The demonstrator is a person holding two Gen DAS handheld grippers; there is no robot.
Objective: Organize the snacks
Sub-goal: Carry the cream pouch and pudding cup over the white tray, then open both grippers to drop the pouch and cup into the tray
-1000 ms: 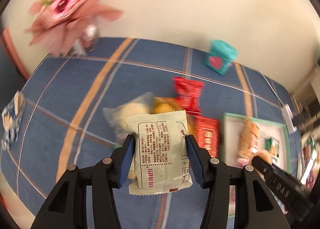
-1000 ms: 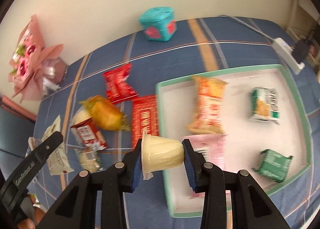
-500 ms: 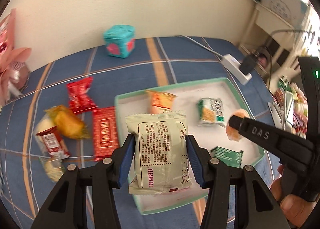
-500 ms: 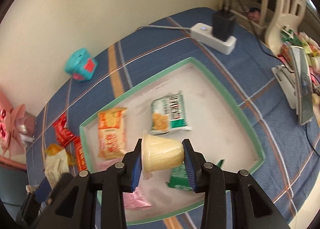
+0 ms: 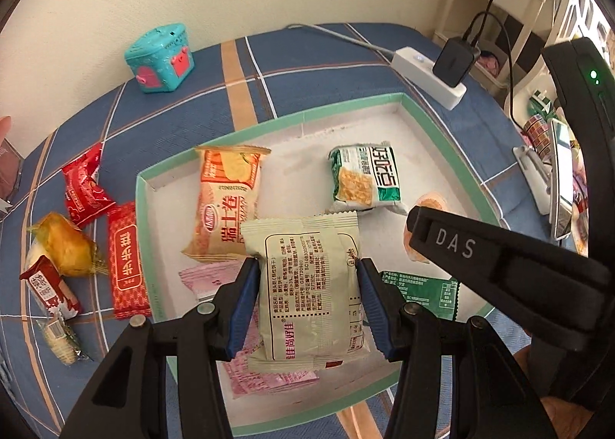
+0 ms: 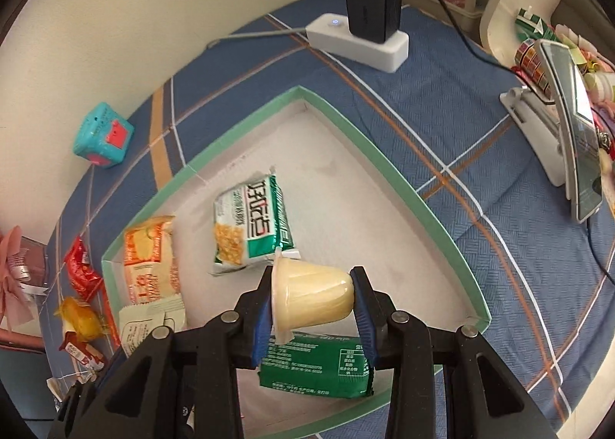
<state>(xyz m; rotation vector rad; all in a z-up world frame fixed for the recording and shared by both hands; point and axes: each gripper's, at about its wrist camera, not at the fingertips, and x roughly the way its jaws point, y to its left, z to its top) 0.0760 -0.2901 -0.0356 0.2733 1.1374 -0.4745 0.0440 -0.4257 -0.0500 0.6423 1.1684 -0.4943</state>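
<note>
My left gripper point(image 5: 305, 300) is shut on a cream snack packet point(image 5: 307, 285), held above the green-rimmed white tray point(image 5: 269, 124). My right gripper point(image 6: 313, 304) is shut on a pale yellow jelly cup point(image 6: 311, 299) lying sideways between its blue pads, over the tray point(image 6: 346, 120). Inside the tray lie an orange packet point(image 5: 226, 204), a green-and-white packet point(image 5: 365, 178), a dark green packet point(image 6: 319, 366) and a pink packet point(image 5: 215, 277). In the left wrist view the right gripper point(image 5: 419, 235) shows at the right edge, its jelly cup point(image 5: 426, 204) partly hidden behind a finger.
Left of the tray on the blue plaid cloth lie red packets point(image 5: 127, 266), a yellow-wrapped snack point(image 5: 65, 247) and other small snacks. A teal box point(image 5: 161, 58) stands by the wall. A white power strip with a black charger point(image 6: 361, 35) and a phone on a stand point(image 6: 569, 139) sit to the right.
Both grippers have swung right from over the loose snacks to over the tray, and have come lower. Each keeps hold of its snack.
</note>
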